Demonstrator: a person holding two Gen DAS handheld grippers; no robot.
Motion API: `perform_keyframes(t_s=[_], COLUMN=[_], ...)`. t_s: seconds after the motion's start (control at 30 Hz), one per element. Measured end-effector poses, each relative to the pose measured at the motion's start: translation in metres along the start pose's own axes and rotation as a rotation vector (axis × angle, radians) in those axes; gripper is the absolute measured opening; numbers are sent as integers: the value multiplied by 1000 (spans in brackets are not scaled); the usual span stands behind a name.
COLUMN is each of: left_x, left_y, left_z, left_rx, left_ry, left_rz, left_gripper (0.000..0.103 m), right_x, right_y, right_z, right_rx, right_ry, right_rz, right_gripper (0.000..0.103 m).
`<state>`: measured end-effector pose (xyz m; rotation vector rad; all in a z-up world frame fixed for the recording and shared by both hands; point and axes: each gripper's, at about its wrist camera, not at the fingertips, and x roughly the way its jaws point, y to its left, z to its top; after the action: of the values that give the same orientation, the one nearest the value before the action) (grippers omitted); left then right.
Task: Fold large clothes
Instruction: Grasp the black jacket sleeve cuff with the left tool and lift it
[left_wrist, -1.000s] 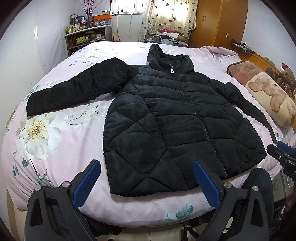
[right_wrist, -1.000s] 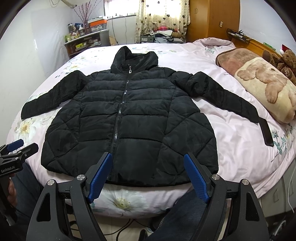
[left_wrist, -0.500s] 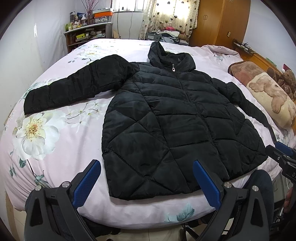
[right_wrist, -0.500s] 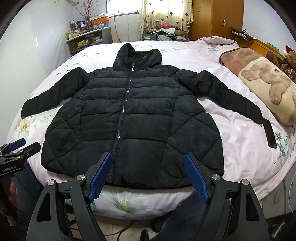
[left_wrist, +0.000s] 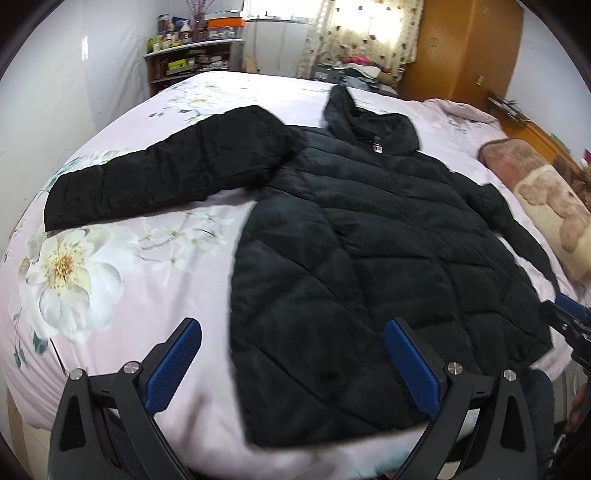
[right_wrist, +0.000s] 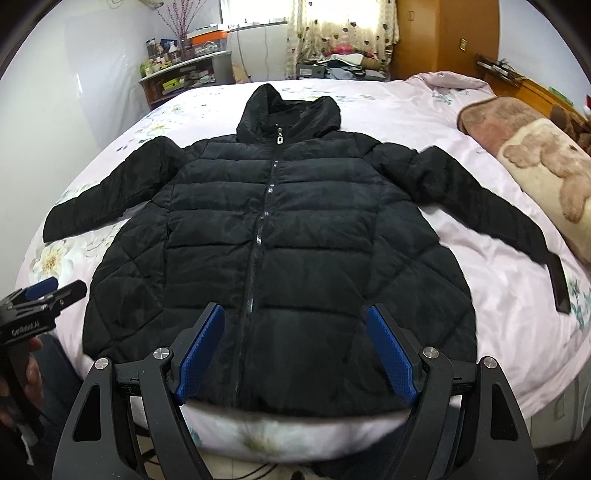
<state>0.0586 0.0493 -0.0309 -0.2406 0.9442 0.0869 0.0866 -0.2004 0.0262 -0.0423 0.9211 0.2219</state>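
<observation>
A black quilted hooded jacket (left_wrist: 369, 243) lies flat, front up and zipped, on the pink floral bed (left_wrist: 122, 266), both sleeves spread out. It also shows in the right wrist view (right_wrist: 280, 251). My left gripper (left_wrist: 293, 363) is open and empty, hovering over the jacket's lower left hem corner. My right gripper (right_wrist: 295, 350) is open and empty, over the middle of the hem near the zip. Each gripper shows at the edge of the other's view: the right one (left_wrist: 565, 325), the left one (right_wrist: 40, 299).
A brown blanket and a teddy-bear pillow (right_wrist: 546, 173) lie at the bed's right side. A cluttered shelf (left_wrist: 188, 62) stands by the far left wall, a wooden wardrobe (left_wrist: 465, 48) at the far right. The bed's near edge (right_wrist: 295, 432) is just below the hem.
Both grippers have moved forward and lower toward the jacket's hem, so the jacket looks larger. The jacket itself has not moved. Both grippers stay open.
</observation>
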Motion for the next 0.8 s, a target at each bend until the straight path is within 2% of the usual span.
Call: perform_keyframes(t_s=[0.17, 0.47, 0.63, 0.8], left_x=[29, 83, 104, 123], left_y=[38, 135, 179, 215], left_z=[26, 76, 91, 95], left_rx=[-27, -180, -261, -379], left_ry=[2, -47, -57, -50], left_rz=[83, 229, 313, 353], left_gripper=[101, 101, 101, 101], right_x=[36, 106, 142, 167], right_y=[16, 55, 73, 80], right_z=[26, 73, 89, 97], right_rx=[-45, -123, -166, -175], right_ry=[8, 23, 44, 59], right_rz=[28, 58, 61, 60], right_gripper=[79, 79, 79, 79])
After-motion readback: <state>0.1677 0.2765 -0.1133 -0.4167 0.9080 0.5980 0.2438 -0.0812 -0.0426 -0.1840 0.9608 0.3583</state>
